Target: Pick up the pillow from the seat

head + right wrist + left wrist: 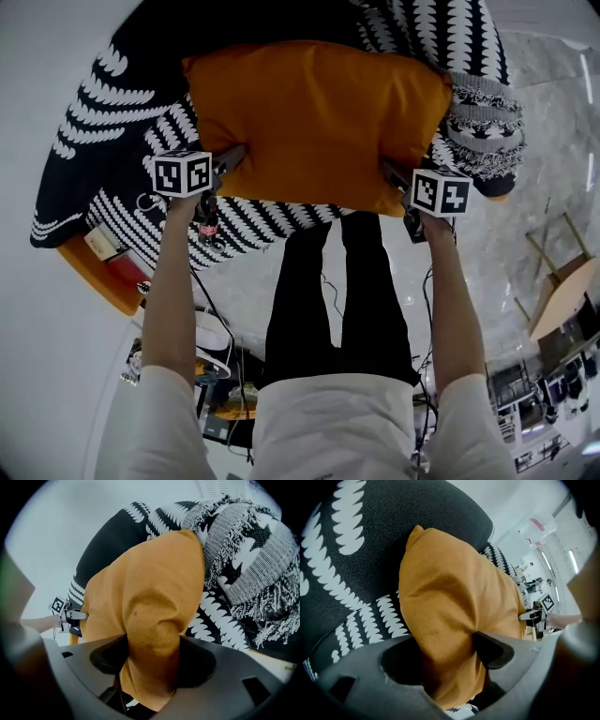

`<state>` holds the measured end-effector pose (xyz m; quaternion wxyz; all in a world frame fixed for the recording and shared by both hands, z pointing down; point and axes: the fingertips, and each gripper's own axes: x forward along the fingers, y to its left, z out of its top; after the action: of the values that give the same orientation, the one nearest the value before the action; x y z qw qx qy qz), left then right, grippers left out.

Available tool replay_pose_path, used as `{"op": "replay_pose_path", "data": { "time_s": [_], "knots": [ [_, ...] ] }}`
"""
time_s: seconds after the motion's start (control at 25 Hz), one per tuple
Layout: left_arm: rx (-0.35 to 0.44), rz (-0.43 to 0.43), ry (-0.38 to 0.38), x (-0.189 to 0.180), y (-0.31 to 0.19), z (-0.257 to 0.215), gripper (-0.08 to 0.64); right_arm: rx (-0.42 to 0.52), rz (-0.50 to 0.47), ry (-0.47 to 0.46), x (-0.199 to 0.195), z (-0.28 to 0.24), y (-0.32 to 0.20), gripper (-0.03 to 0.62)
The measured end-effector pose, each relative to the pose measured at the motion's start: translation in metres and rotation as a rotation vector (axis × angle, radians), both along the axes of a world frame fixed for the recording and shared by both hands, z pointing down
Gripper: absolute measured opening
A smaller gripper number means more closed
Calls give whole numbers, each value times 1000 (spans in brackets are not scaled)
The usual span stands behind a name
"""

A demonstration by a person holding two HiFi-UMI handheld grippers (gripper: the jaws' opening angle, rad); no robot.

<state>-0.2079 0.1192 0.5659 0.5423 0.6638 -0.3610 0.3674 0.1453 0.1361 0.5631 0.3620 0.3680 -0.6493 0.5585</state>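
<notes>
While the orange fabric pillow [314,122] lay at upper centre on the black-and-white patterned seat [112,159], you had your left gripper [228,159] and right gripper [396,178] clamped on its lower corners; the lift apparently remained.

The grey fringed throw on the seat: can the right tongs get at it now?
Probably not yet: the right tongs are closed on a corner of the orange pillow. The throw itself lies uncovered just beside it.

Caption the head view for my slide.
The left tongs and right tongs pinch the orange pillow at its near corners on the patterned seat.
</notes>
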Motion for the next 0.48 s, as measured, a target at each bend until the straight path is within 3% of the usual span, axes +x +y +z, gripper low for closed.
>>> {"op": "replay_pose_path", "data": {
  "time_s": [0.32,0.48],
  "knots": [
    [25,-31,-56,10,1,-16,304,10,-12,35,2,-15,-4,236],
    [-7,-40,-74,27,10,-15,295,3,-30,56,19,-17,-5,221]
  ]
}}
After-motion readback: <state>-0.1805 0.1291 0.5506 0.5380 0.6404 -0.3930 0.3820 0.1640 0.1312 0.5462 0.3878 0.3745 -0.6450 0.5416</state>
